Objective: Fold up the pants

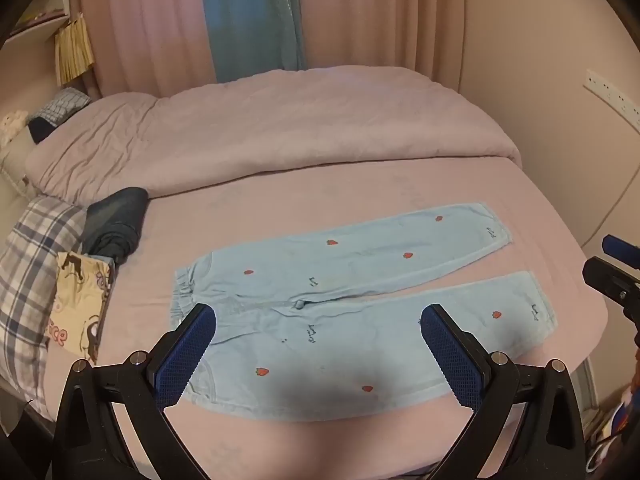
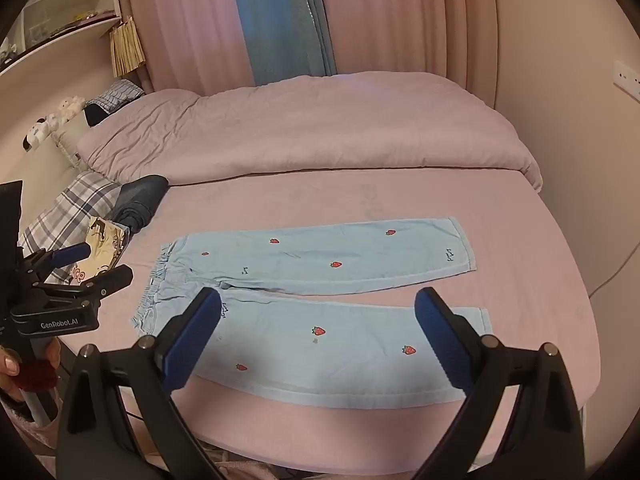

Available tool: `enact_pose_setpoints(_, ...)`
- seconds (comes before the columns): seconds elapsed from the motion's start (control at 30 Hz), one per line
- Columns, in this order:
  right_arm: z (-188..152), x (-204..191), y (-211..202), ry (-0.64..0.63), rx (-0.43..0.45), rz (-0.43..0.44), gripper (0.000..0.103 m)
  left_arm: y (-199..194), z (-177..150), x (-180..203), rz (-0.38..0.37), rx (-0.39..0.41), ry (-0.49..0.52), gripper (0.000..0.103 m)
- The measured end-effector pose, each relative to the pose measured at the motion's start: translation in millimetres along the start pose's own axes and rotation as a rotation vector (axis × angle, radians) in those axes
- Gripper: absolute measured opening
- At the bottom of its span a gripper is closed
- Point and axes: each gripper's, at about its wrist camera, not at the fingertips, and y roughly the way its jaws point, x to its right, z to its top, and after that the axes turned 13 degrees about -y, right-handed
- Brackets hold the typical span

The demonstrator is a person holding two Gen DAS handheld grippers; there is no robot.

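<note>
So, one pair of light blue pants (image 1: 360, 304) with little red strawberries is lying flat and unfolded on the pink bed sheet (image 1: 280, 208), both legs spread apart a bit, waistband toward the left and the two cuffs toward the right. I count seven strawberries in the left wrist view; there's also small dark script stitched on the legs, too tiny to read. Two grippers total: the left gripper (image 1: 318, 322) hangs over the near leg with its blue pads wide apart and nothing between them, and the right gripper (image 2: 318, 304) is the same deal, spread wide and gripping nothing, above the near leg in its own view. Only the right wrist view shows the left gripper from the side, at the far left, with "GenRobot.AI" printed on its body plus a bit of the person's hand (image 2: 12, 364) under it. Further back there's one rumpled pale comforter (image 1: 260, 136), a plaid pillow (image 1: 28, 280), a dark folded garment (image 1: 118, 224), and a cartoon-print cushion (image 1: 80, 308) with pink letters, partly hidden. Pink curtains (image 2: 180, 20) with a blue strip between them hang behind the bed.
</note>
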Motion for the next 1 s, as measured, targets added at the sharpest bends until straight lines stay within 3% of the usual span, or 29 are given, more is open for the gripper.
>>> enact_pose_setpoints(1.0, -0.8, 4.8, 0.2, -0.003, 0.006, 0.002, 0.098, -1.3, -2.4, -3.0, -0.001, 0.005, 0.005, 0.103)
